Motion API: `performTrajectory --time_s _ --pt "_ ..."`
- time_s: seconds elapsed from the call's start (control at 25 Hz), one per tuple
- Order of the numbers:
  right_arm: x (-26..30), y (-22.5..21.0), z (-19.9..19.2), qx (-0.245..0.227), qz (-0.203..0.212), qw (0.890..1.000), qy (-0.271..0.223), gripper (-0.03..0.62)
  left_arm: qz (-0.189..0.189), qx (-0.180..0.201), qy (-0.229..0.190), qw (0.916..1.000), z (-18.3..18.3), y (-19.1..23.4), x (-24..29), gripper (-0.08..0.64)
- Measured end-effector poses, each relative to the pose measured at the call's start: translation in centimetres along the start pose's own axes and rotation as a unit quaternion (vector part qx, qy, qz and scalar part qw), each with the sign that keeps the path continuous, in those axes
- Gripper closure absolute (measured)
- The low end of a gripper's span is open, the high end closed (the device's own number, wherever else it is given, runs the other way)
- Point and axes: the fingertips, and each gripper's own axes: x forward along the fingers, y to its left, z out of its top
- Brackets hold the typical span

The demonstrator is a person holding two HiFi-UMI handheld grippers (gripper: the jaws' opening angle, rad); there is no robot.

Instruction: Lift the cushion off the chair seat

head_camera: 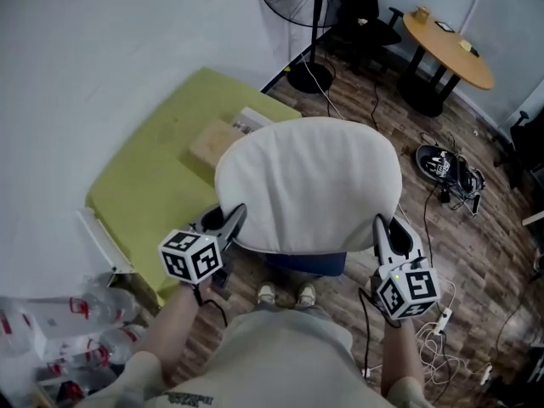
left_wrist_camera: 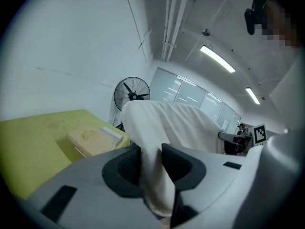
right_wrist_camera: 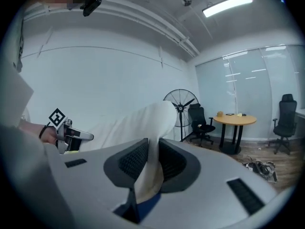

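- A person holds a white cushion (head_camera: 310,181) with both tongs. It is spread flat between the two hands and fills the centre of the head view.
- The left tongs (head_camera: 228,221) are pinched narrow on the cushion's lower-left edge. The left gripper view shows white fabric squeezed between the dark pads (left_wrist_camera: 127,163), with a fold hanging below them.
- The right tongs (head_camera: 384,230) are clamped just as narrow on the lower-right edge. The right gripper view shows a thin fold of fabric pressed between the two pads.
- A blue patch (head_camera: 306,263) shows under the cushion's near edge, just above the person's shoes (head_camera: 266,294). It looks like the chair seat, though the cushion hides most of it.
- In the right gripper view the cushion stands out against the wall, with a fan (right_wrist_camera: 182,104) behind it at mid-frame. From that the lift appears largely done.
- Because the seat is mostly covered, no view confirms that the far edge is free. What seems left is to carry the cushion fully clear of the chair.
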Motion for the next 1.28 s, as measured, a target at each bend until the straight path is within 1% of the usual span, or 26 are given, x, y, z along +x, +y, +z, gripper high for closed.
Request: performTrajectory --time_s 0.28,0.44,0.68,1.08,1.28 --pt "-1.5 2.5 4.5 -0.028 0.015 0.998 -0.054 0.509 0.004 -0.002 -0.073 0.9973 5.4 -1.1 -3.8 0.436" --pt "-2.3 2.2 6.3 -0.031 0.01 0.997 -0.071 0.509 -0.007 0.009 -0.095 0.9954 7.6 -2.1 -4.7 0.437" --pt "-2.6 2.4 7.2 -0.032 0.0 0.996 -0.079 0.509 -0.015 0.008 -0.106 0.9942 8.3 -2.4 -5.4 0.437" --pt "-3.6 2.7 7.7 -0.041 -0.012 0.996 -0.079 0.509 -0.022 0.012 -0.109 0.9937 8.4 -2.9 -5.7 0.437" --pt "-3.4 3.3 7.6 -0.044 -0.018 0.996 -0.075 0.509 -0.024 0.009 -0.107 0.9939 8.2 -2.3 -5.7 0.437"
